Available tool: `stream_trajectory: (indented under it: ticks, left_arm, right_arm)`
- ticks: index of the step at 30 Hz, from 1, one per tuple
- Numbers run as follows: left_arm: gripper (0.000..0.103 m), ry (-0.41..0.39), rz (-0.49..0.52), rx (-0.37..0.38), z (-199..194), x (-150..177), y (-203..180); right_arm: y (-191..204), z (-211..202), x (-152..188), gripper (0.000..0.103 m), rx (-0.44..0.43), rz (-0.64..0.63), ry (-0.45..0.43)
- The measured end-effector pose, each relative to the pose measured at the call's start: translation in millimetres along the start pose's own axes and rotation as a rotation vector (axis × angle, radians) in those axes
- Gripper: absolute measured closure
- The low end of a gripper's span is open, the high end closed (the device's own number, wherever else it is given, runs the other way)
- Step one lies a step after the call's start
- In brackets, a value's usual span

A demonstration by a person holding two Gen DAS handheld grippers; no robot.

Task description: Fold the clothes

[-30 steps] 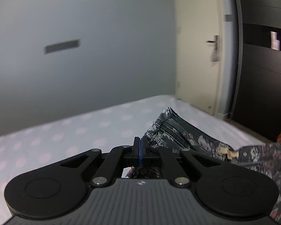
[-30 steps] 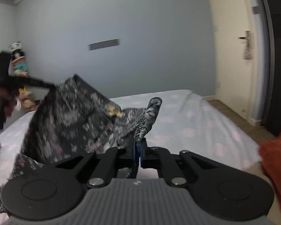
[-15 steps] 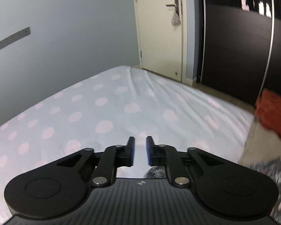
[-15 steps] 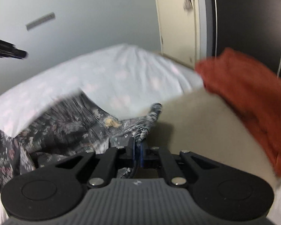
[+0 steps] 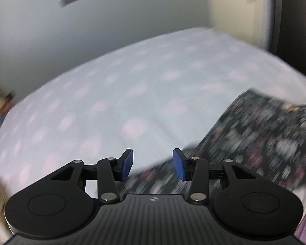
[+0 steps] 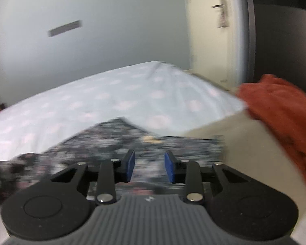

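Both views are smeared by motion blur. The left gripper [image 5: 153, 164] has its blue pads spread wide with nothing between them; the right gripper [image 6: 150, 168] is likewise spread and empty. The dark floral garment [image 6: 116, 143] lies on the dotted bedsheet [image 5: 112, 106] just past both claws, its print unreadable and its near edge hidden behind the gripper bodies. An orange cloth [image 6: 281, 114] sits at the right, cut off by the frame. Beyond are a grey wall [image 6: 91, 51] and a cream door [image 6: 210, 30].

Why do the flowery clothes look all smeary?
Left wrist view: motion blur streaks the floral garment and the dotted bedsheet; the open left gripper stays sharp. Right wrist view: the same garment and the orange cloth are blurred too.
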State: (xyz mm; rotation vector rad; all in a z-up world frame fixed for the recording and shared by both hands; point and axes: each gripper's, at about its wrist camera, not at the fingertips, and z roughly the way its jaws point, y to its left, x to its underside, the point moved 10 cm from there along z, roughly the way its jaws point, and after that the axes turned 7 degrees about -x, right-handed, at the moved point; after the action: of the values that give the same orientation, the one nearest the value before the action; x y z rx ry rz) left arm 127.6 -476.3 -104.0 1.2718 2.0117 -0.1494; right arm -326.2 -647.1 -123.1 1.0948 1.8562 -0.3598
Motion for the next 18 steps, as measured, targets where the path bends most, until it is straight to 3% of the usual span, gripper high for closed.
stream_trajectory:
  ticks: [4, 9, 15, 18]
  left_arm:
    - [0.062, 0.043, -0.125, -0.070, 0, 53, 49]
    - [0.054, 0.083, -0.274, -0.151, 2, 111, 102]
    - [0.052, 0.083, -0.382, -0.128, 43, 123, 105]
    - [0.052, 0.120, -0.453, -0.113, 70, 131, 100]
  right_arm:
    - [63, 19, 2, 0.067, -0.137, -0.053, 0.057]
    - [142, 40, 7, 0.062, -0.305, -0.118, 0.129]
    - [207, 64, 40, 0.060, -0.370, -0.193, 0.262]
    - [223, 79, 49, 0.060, -0.347, -0.252, 0.326]
